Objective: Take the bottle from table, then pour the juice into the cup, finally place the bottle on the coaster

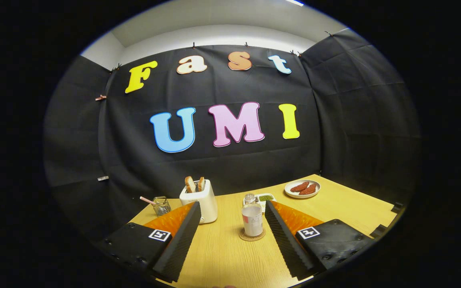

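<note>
i judged the final step done: bottle [252,216] stood on the coaster [251,237], hand-held gripper [232,210] wide open and empty; next, retreat straight.

Breakfast clutter on the wooden bench [346,208]

A white toaster [200,200] stood near the black cloth wall with two toast slices [195,184] upright in its slots. Beside it was a small glass jar [161,205] holding a pink stick. Farther along sat a small white dish of green bits [266,197] and a plate [302,189] carrying two sausages [304,187].
</note>
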`<state>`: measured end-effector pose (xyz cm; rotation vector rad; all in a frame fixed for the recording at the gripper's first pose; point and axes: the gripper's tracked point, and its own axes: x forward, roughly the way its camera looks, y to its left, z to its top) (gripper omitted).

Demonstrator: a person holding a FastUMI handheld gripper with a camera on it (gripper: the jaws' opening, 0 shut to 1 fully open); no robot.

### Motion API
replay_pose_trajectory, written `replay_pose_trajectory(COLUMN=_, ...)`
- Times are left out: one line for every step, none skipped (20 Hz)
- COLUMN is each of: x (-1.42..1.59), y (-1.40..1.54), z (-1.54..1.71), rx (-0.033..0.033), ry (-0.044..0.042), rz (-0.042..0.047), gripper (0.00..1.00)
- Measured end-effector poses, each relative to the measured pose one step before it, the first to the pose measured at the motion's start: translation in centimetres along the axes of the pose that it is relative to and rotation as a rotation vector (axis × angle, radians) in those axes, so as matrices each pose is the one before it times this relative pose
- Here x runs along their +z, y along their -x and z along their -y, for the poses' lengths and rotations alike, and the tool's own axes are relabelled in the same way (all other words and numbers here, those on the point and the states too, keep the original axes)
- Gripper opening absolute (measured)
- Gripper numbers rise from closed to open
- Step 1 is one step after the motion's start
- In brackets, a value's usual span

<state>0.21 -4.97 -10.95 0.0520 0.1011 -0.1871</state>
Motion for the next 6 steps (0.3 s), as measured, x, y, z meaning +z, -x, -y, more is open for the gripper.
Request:
replay_pose_trajectory(x=0.422, y=0.047, z=0.026, rx=0.00134, ry=0.00325, rz=0.00476, gripper=0.98)
replay_pose_trajectory(x=0.234, y=0.085, z=-0.093, rx=0.00533, ry=-0.00058, rz=0.0028, gripper=0.99)
replay_pose_trajectory(x=0.221, y=0.094, z=-0.112, rx=0.00515, ry=-0.00089, rz=0.00029, gripper=0.98)
replay_pose_trajectory(x=0.134, y=0.171, z=-0.044, rx=0.00391, ry=0.00285, rz=-0.00149, gripper=0.98)
replay_pose_trajectory(x=0.156, y=0.075, z=0.102, rx=0.00022, ry=0.00602, rz=-0.00111, gripper=0.98)
replay_pose_trajectory(x=0.204, y=0.194, z=0.041, rx=0.00309, ry=0.00747, rz=0.0009, gripper=0.98)
